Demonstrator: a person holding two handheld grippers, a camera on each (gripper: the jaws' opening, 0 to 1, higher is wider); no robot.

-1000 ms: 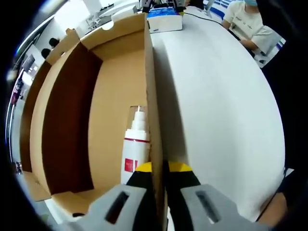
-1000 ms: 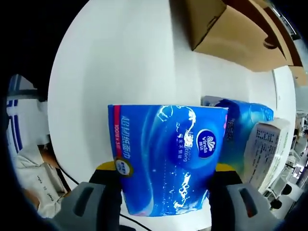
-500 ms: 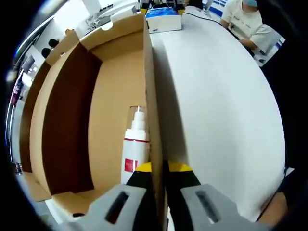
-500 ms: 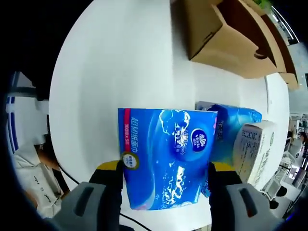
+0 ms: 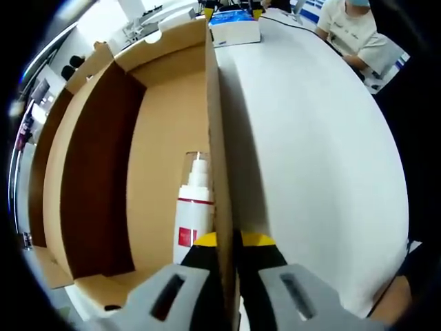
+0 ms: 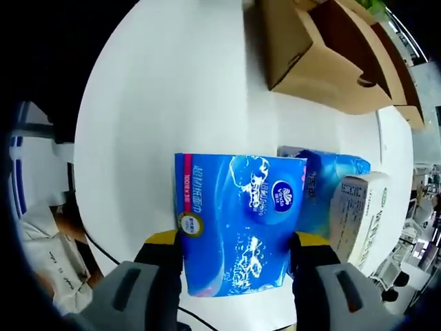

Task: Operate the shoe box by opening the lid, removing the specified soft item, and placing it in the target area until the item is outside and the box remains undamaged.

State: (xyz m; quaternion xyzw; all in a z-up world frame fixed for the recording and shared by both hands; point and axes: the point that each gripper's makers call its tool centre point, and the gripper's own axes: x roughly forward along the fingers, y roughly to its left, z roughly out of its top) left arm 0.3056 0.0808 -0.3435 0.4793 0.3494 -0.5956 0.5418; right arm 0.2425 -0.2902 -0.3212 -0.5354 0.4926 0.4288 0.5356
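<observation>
- Our left gripper (image 5: 227,243) is clamped on the long side wall of the open shoe box (image 5: 103,158), one jaw inside and one outside; this steadies the box on the white table (image 5: 310,152).
- Inside the box, just beside that wall, lies a white bottle (image 5: 191,207) with a red band; we leave it alone.
- Our right gripper (image 6: 234,245) grasps the soft item, a blue tissue pack (image 6: 238,231), by its two short sides. The pack is already outside, low over the table, well clear of the box (image 6: 324,62) in the right gripper view.
- Just beside it sit a second blue pack (image 6: 327,193) and a white carton (image 6: 355,214), which we judge to mark the target area.
- To finish well, we should lower the pack flat until the table carries it, then open the jaws evenly so it does not tip or drag.
- We should keep it from nudging the neighbouring pack.
- The left grip should stay light; a hard squeeze or twist could crease the cardboard wall.
</observation>
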